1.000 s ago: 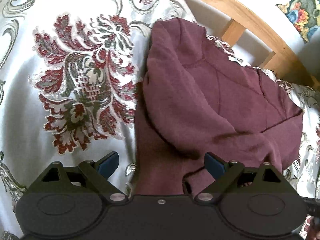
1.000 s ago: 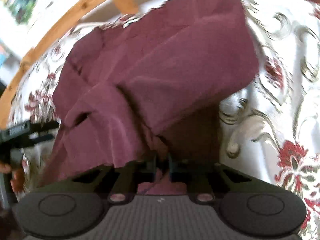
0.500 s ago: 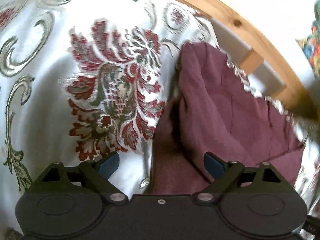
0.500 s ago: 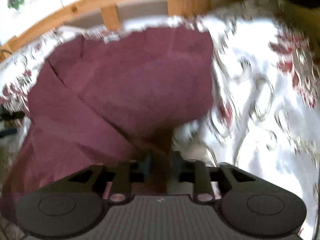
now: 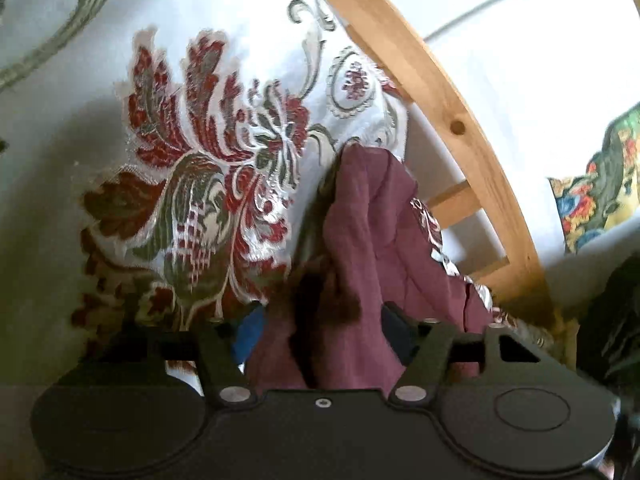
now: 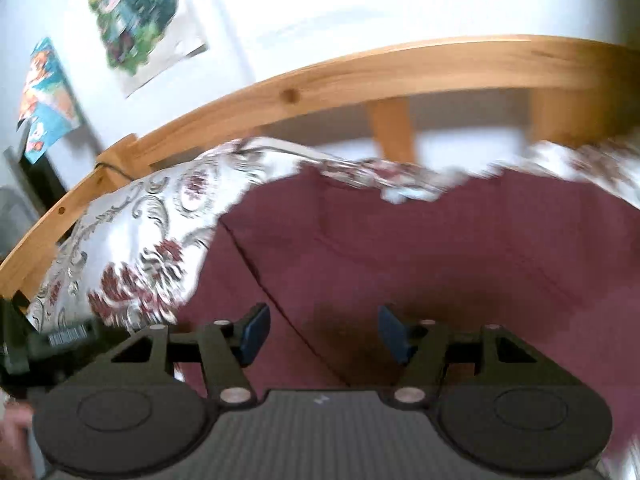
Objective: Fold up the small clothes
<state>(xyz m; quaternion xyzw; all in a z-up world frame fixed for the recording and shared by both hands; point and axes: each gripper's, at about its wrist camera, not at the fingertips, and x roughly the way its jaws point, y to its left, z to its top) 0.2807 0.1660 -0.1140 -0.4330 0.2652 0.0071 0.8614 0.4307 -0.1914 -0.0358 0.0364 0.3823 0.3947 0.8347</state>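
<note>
Left tongs [image 5: 320,330]: jaws half open, just been closing, bunched maroon garment [image 5: 372,240] between them; pad contact unclear. One garment, lying on a floral bedspread [image 5: 192,184] by one wooden rail [image 5: 452,120].

Right tongs [image 6: 320,334]: jaws just been opening, parted, empty, above the garment [image 6: 440,256]. Two posters [image 6: 136,20] on the wall.

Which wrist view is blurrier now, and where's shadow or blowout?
Right wrist view: blurrier, smeared wooden rail and posters, dark shadow on the maroon garment between the fingers. Left wrist view: sharper, wall beyond the rail blown out, bedspread shaded at left.
</note>
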